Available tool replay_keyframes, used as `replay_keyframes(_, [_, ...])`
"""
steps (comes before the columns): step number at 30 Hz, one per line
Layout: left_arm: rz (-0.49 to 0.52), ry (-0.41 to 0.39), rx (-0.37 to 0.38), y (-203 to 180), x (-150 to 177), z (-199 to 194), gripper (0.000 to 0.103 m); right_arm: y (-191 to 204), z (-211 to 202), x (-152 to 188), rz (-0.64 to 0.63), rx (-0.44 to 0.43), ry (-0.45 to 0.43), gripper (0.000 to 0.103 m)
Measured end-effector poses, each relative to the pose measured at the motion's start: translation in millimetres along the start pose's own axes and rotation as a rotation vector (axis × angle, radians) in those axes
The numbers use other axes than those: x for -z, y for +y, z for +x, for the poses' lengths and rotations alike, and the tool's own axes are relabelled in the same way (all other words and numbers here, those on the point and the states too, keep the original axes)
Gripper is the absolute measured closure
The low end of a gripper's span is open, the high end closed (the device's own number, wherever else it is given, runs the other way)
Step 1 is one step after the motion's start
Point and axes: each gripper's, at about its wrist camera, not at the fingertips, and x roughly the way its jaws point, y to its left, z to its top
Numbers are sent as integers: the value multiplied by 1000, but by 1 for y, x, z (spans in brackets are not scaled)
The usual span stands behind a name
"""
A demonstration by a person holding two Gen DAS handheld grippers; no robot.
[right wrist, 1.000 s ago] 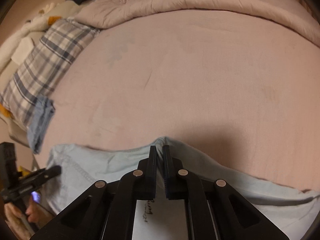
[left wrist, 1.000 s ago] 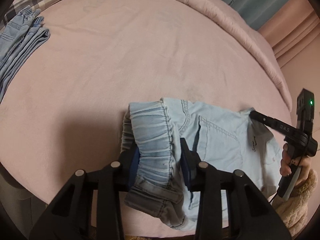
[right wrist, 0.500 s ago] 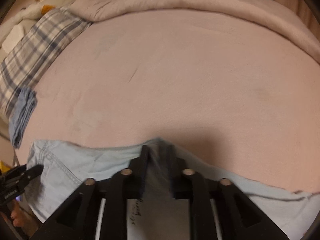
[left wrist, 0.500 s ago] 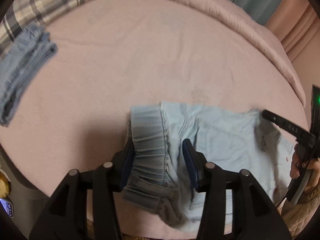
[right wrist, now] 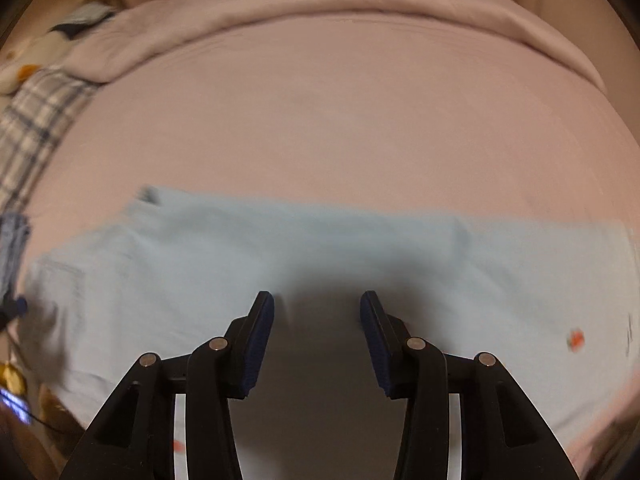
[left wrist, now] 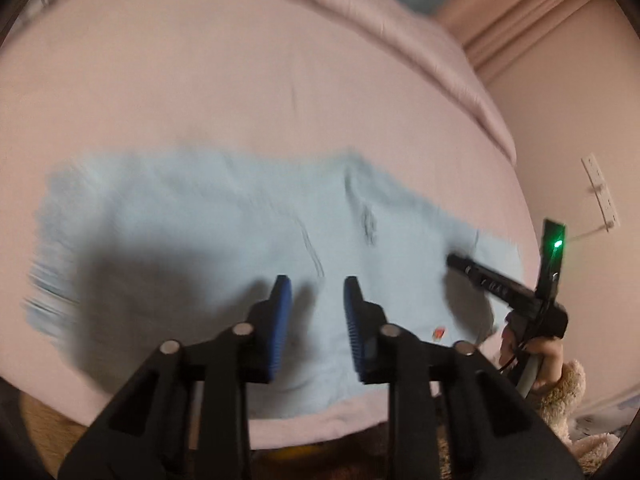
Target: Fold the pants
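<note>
Both grippers, left (left wrist: 316,292) and right (right wrist: 317,306), gape empty above the pants (left wrist: 208,216); pinch one edge squarely before folding.

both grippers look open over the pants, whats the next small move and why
Probably lower the left gripper and right gripper onto one edge of the pants and close. Both stand open, holding nothing, and the pants lie spread flat on the bed.

Pants (left wrist: 192,232) motion-blurred, left end smeared
</note>
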Motion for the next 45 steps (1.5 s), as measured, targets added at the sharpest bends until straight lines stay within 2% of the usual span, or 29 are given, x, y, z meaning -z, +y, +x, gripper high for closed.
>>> replay_keyframes(1, [-11, 44, -29, 3, 5, 15, 83, -8, 2, 4, 15, 12, 1, 59])
replay_keyframes(2, [-13, 66, -66, 6, 9, 25, 84, -19, 1, 9, 33, 29, -13, 65])
replay_keyframes(4, [1, 50, -118, 11, 16, 30, 94, -35, -3, 15, 62, 73, -28, 67])
replay_keyframes(9, [-86, 73, -80, 26, 14, 29, 99, -99, -12, 30, 226, 171, -66, 73])
replay_keyframes(11, [-79, 99, -89, 24, 6, 27, 100, -126, -16, 36, 281, 224, -77, 73])
replay_keyframes(12, [-60, 104, -98, 19, -2, 26, 99, -136, -18, 37, 310, 211, -80, 73])
replay_keyframes(14, [-18, 67, -91, 8, -17, 22, 94, -158, -26, 37, 364, 163, -91, 73])
replay_keyframes(16, [22, 23, -69, -17, -32, 21, 79, -168, -34, 32, 385, 179, -117, 72])
replay_keyframes(18, [56, -8, -38, -34, -50, 29, 75, -187, -46, 23, 411, 183, -163, 60])
replay_keyframes(19, [66, -9, -23, -40, -57, 36, 75, -199, -49, 16, 432, 172, -173, 51])
replay_keyframes(20, [71, -5, -10, -45, -61, 47, 75, -208, -50, 11, 448, 166, -185, 49])
replay_keyframes(24, [77, 22, 22, -58, -76, 82, 77, -245, -36, -12, 520, 176, -176, 49])
replay_keyframes(28, [70, 82, -10, -61, -80, 117, 77, -273, -23, -30, 570, 150, -172, 49])
replay_keyframes(31, [79, 76, -16, -54, -78, 116, 77, -277, -12, -39, 570, 133, -173, 49])
replay_keyframes(33, [88, 70, -16, -51, -77, 112, 77, -266, -10, -44, 564, 124, -165, 57])
replay_keyframes(34, [81, 68, -16, -48, -75, 110, 77, -266, -9, -45, 565, 127, -170, 82])
replay_keyframes(35, [77, 68, -15, -47, -74, 110, 77, -265, -10, -46, 567, 156, -166, 94])
replay_keyframes(37, [70, 68, -17, -48, -74, 111, 77, -266, -15, -49, 581, 143, -198, 99])
replay_keyframes(41, [70, 65, -25, -50, -74, 115, 76, -265, -44, -37, 594, 168, -297, 101])
replay_keyframes(45, [81, 58, -46, -51, -72, 112, 76, -274, -25, -38, 626, 161, -246, 101])
